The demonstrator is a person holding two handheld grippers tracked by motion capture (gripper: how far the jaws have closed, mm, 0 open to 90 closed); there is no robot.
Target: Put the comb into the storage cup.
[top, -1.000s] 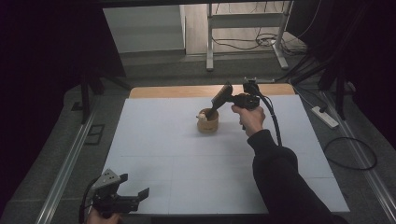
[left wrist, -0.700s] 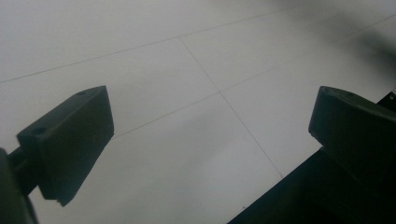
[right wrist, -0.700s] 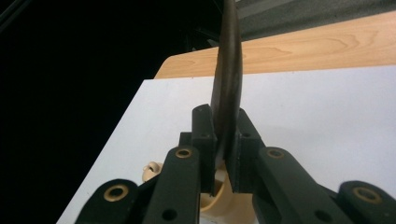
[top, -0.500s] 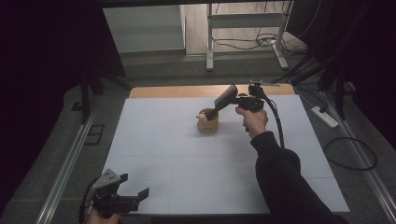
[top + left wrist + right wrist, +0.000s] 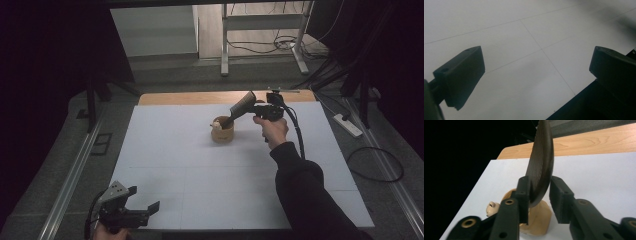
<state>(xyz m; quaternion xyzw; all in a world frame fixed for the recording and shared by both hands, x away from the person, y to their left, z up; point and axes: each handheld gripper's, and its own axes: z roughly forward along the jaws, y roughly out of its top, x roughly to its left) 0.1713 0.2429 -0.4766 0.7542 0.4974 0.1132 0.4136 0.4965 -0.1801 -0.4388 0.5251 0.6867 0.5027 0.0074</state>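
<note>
Right hand-held gripper [image 5: 539,197]: clamped on dark ribbed pestle [image 5: 541,162], tip set in tan mortar [image 5: 222,131] at table [image 5: 165,150] centre-rear. Left hand-held gripper [image 5: 142,207]: jaws held apart, near front edge.

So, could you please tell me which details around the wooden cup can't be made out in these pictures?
- Inside of the tan wooden cup: hidden in the right gripper view by the right tool and the dark ribbed utensil.
- Small cream figure on its rim: too small to identify.
- Utensil's lower end: hidden inside the cup in the high view.
</note>
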